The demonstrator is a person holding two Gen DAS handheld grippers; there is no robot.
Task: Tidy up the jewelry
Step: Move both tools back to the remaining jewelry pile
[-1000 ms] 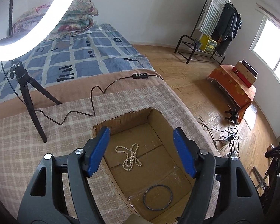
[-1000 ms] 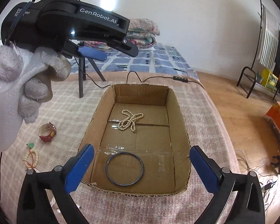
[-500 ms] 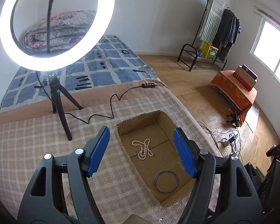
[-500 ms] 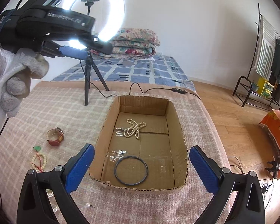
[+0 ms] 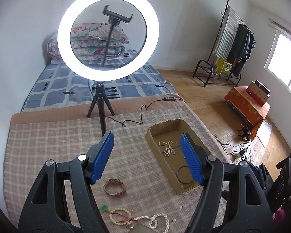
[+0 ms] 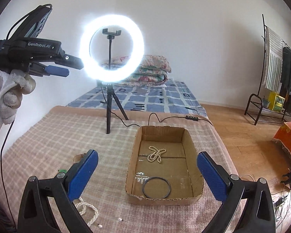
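Note:
A cardboard box sits on the checked cloth and holds a pearl necklace and a black ring; the box also shows in the left wrist view. Left of it lie a red watch, a beaded bracelet with a green charm and a white pearl strand. My left gripper is open and empty, held high above the cloth; it also shows in the right wrist view. My right gripper is open and empty in front of the box.
A lit ring light on a tripod stands behind the cloth, its cable trailing to the box's far side. A bed with folded quilts lies behind. A clothes rack and an orange-draped stand are on the right.
My left gripper has pulled back, up and to the left away from the box, bringing the loose jewelry into view. My right gripper has backed off a little. Both stay open.

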